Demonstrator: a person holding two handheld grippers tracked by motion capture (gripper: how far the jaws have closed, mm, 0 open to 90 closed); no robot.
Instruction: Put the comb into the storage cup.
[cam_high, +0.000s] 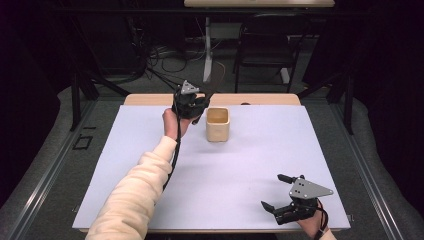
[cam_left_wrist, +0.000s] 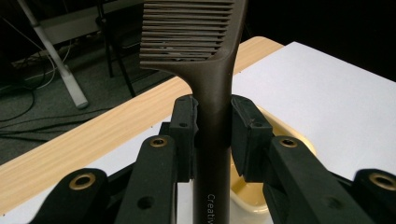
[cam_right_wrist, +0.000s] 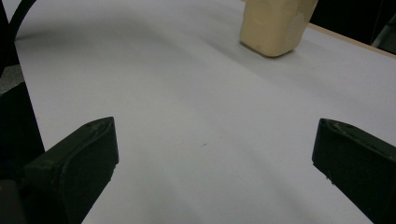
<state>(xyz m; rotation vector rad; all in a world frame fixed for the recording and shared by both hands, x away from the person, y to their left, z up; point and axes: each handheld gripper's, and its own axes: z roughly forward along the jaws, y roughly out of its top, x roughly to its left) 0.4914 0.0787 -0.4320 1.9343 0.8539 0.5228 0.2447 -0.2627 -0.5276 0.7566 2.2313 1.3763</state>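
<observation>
Nearest the person, well short of the cream cup (cam_high: 217, 124), the right gripper (cam_high: 276, 192) rests with jaws wide and empty. Just left of the cup, the left gripper (cam_high: 197, 102) clamps a brown comb (cam_left_wrist: 212, 88) by its handle, teeth up. Lowered off-centre, the comb would likely strike the rim and tip the cup.

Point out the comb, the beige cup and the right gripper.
comb (cam_left_wrist: 212, 88): left gripper view, on its handle just above the pads.
beige cup (cam_high: 218, 129): high view, on its front wall.
right gripper (cam_high: 274, 192): high view, midway between its open fingertips.
</observation>
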